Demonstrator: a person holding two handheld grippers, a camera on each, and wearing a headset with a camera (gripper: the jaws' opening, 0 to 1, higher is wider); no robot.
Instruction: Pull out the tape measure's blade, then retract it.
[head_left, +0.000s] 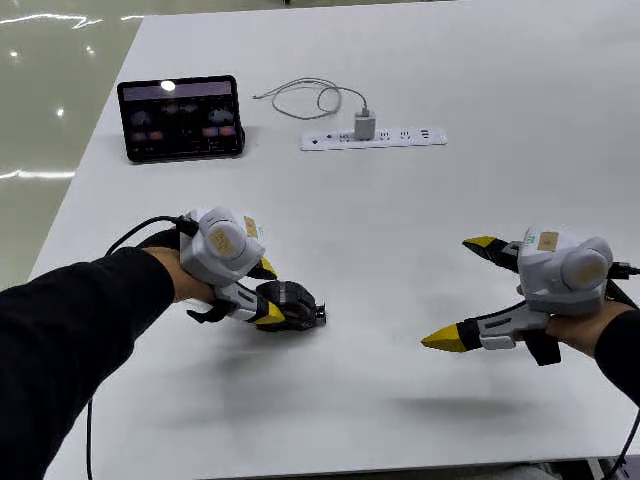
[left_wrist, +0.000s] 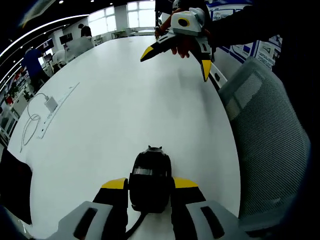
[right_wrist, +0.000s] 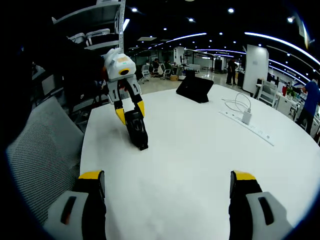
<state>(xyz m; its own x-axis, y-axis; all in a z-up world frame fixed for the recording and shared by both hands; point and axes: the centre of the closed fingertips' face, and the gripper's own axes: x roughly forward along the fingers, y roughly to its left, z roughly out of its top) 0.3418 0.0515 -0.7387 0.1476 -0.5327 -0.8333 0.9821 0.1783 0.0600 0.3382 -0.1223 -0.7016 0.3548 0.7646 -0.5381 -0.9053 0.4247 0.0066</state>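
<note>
In the head view, the left gripper is sitting at the lower left of centre. Its yellow-tipped jaws are closing around the black tape measure, which is resting on the white table. The jaws are covering the rear of the case, and its front end is too small to make out. A dark sleeve is cutting off the lower left corner. At the right edge, the right gripper is hovering with its jaws spread wide and holding nothing, its hand partly running out of frame. In the upper part, a tablet is standing at the left. A power strip with a white charger and a looped cable is lying beside it.

In the left gripper view, the tape measure is sitting at bottom centre, pinched between that gripper's two jaws, with its lower end hiding behind them. The right gripper is showing at the top, jaws apart. A mesh chair is filling the right side. The power strip is curving along the left edge, heavily distorted.

In the right gripper view, the gripper's own jaws are rising from the bottom corners, far apart, with bare table between them. At the upper left, the left gripper is pointing down and clamping the top of the tape measure, whose lower end is touching the table. The tablet is standing at the upper centre, and the power strip is lying at the right. The mesh chair is showing at the left.
</note>
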